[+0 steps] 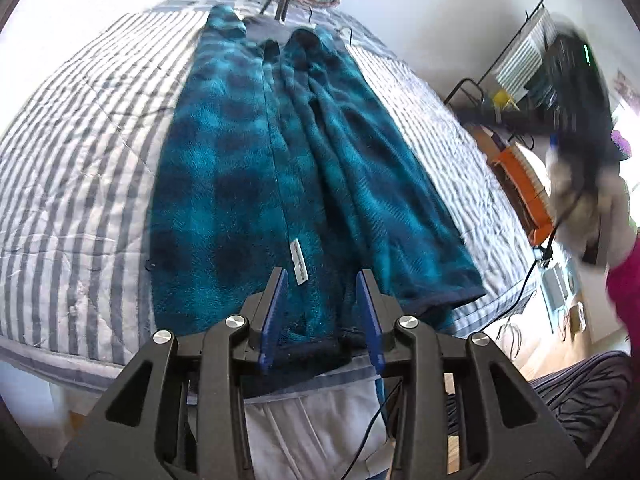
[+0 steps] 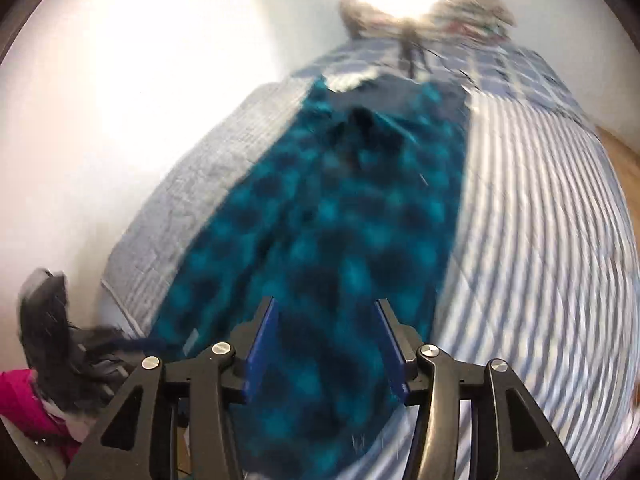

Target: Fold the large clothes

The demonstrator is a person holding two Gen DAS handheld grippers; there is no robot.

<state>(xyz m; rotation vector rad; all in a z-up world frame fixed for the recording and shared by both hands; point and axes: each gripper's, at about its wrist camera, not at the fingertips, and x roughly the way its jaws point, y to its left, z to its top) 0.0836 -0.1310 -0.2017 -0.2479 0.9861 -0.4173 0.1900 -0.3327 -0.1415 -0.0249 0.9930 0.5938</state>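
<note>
While the blue checked fleece [image 1: 256,168] is lying lengthwise on the striped bed [image 1: 80,152], I am holding both tongs spread, left [image 1: 322,312] and right [image 2: 326,344], pinching nothing. It looks soft, thick and floppy, so I am favouring the near hem corners.
</note>
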